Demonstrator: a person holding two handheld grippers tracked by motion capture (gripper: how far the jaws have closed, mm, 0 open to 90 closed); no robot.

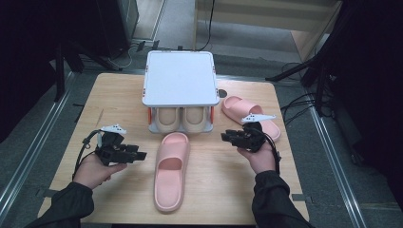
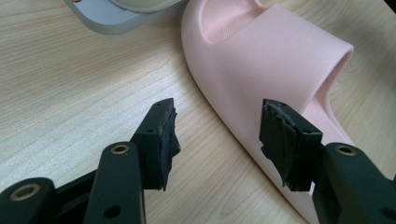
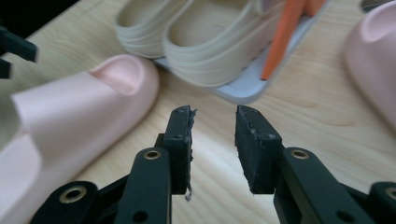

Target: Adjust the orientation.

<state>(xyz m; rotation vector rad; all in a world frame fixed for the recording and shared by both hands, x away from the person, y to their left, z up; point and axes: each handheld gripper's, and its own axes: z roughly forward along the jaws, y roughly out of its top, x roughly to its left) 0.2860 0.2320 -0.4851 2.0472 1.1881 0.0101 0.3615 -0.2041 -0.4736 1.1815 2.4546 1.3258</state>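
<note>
Nearest the person: left claw (image 1: 140, 155) spread wide, nothing between its pads, resting low just beside the pink slipper (image 1: 171, 168) that lies lengthwise at mid-desk, toe toward the rack; right claw (image 1: 227, 136) part spread, empty, held above bare desk (image 1: 119, 95) between that slipper and the second pink slipper (image 1: 247, 114) at the far right.

Beyond: white two-tier shoe rack (image 1: 179, 78) with a beige pair (image 1: 183, 119) already on its lower shelf.

Judged step: the near slipper looks freshly set down or about to be taken up for racking. To do it well: pinch the strap or the side wall rather than the sole; keep the pads square to the foam so it does not twist; lift clear of the desk before sliding toward the rack; the lower shelf looks full, so the top board is the likely place.

View differences: left gripper view shows the slipper's strap (image 2: 280, 60) close and its side wall just off the right-hand pad (image 2: 280, 135), a gap the high view leaves unclear; right gripper view shows the ribbed soles of the beige pair (image 3: 205, 51) and an orange rack post (image 3: 285, 32), both hidden under the top board from above; high view alone gives both slippers well apart.
</note>
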